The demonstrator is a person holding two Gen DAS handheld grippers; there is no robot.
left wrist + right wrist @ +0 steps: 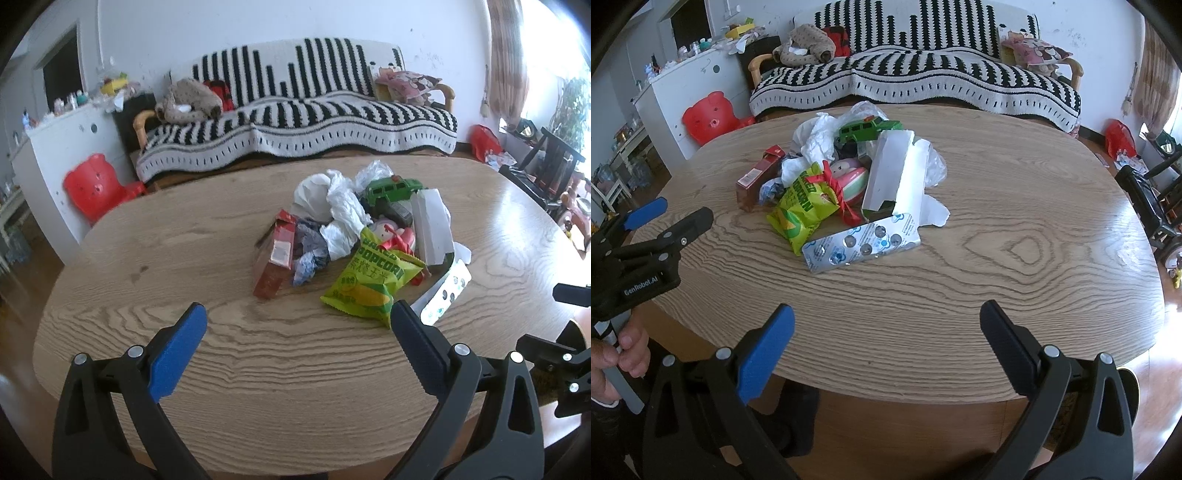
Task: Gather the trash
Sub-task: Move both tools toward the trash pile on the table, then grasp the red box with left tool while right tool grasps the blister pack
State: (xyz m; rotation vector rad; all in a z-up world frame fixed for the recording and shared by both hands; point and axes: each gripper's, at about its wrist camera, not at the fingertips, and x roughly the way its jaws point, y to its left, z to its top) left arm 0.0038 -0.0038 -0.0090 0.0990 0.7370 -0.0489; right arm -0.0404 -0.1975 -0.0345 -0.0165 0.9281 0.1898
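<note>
We hold the left gripper [297,317] spread wide above the near edge of the counter [258,354], nothing between its blue pads, and the right gripper [886,317] likewise spread and empty over the near rim of the same counter. Taking the popcorn bag [369,280] as our landmark, it lies flat just ahead of the left gripper, its near corner close to that gripper's right finger. Touching the bag on its right is a silver blister pack [862,242], the piece of trash nearest the right gripper. To the bag's left lie a crumpled blue wrapper [308,251] and, beside that, a dark red carton [275,256] on its side. Behind the bag sit a pink toy with a red ribbon [846,181] and crumpled white plastic bags [336,206]; to the right behind it, a torn white box [897,173] leans on the heap. Farthest behind the bag, a green toy car [393,188] rests on top of the pile. Well beyond the bag, past the counter's far edge, stands a sofa under a black-and-white striped cover [295,122].
</note>
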